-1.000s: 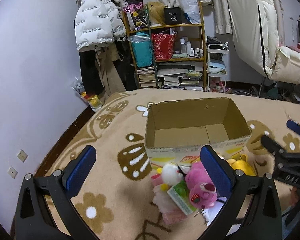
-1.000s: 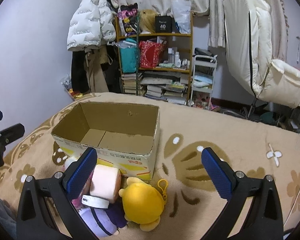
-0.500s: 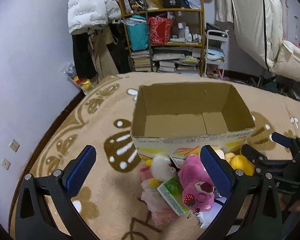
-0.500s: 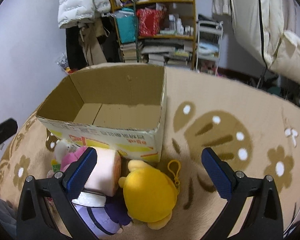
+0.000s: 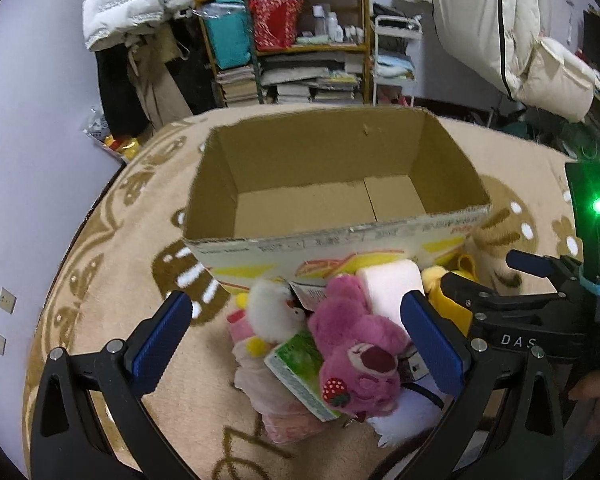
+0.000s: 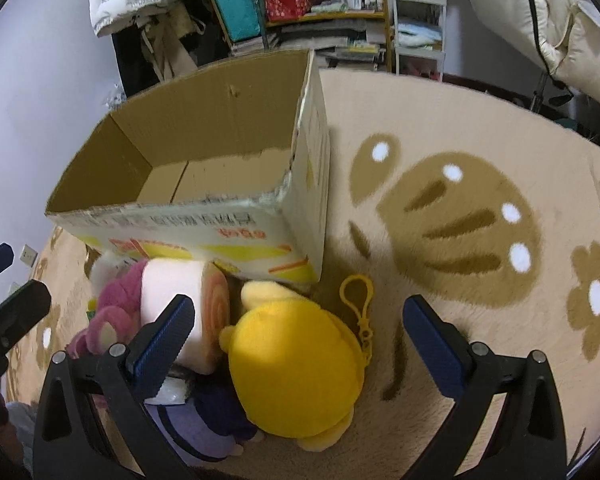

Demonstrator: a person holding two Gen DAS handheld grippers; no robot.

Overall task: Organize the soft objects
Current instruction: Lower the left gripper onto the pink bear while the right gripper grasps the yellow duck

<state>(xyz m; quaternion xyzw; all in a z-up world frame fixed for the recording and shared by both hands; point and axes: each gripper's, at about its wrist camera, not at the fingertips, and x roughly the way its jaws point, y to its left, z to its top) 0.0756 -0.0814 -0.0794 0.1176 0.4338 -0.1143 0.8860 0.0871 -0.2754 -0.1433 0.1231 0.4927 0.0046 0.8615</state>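
An empty cardboard box [image 5: 284, 152] stands on the rug; it also shows in the right wrist view [image 6: 188, 224]. A heap of soft toys lies against its near side: a pink bear [image 5: 360, 352], a white plush [image 5: 274, 312], a green packet [image 5: 300, 376], a pink roll cushion [image 6: 176, 300] and a yellow plush [image 6: 296, 364] with a clip. My left gripper [image 5: 296, 340] is open, low over the bear and white plush. My right gripper [image 6: 300, 336] is open, just above the yellow plush. Neither holds anything.
The beige patterned rug [image 6: 460, 208] stretches to the right of the box. A cluttered shelf [image 5: 292, 40], hanging coats [image 5: 128, 12] and a white padded chair [image 5: 540, 40] stand at the back. A wall [image 5: 28, 160] runs along the left.
Both grippers have come forward and down toward the toy heap; the box and toys look larger. Both stay open and empty.
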